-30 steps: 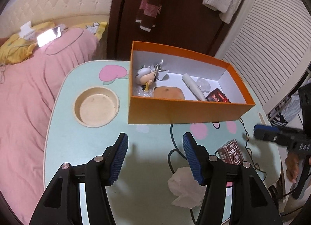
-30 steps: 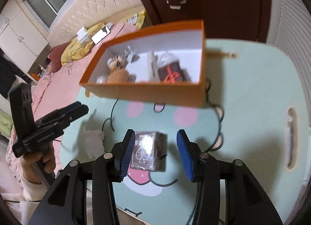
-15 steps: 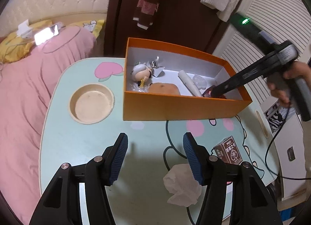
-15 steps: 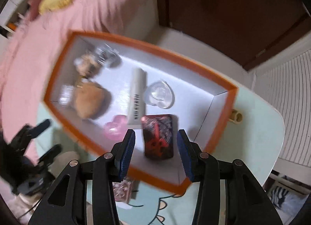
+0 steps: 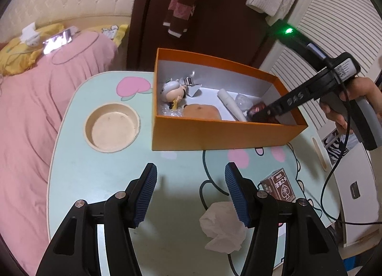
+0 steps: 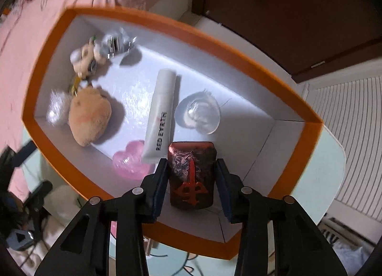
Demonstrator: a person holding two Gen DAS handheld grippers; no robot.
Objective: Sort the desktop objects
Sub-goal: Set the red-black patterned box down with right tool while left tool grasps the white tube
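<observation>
The right tool (image 6: 191, 180) straddles the dark red embossed card deck (image 6: 191, 175), pads spread and not yet pinching. The deck lies in the orange cardboard box (image 6: 296, 113), at six o'clock of its floor. Squeeze squarely, avoiding the white tube (image 6: 160, 118) at eleven o'clock.

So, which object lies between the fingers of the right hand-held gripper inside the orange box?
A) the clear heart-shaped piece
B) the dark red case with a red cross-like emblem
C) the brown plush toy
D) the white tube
B: in the right wrist view the right hand-held gripper straddles the dark red case on the floor of the orange box; its jaws are open, with the white tube beside it.
</observation>
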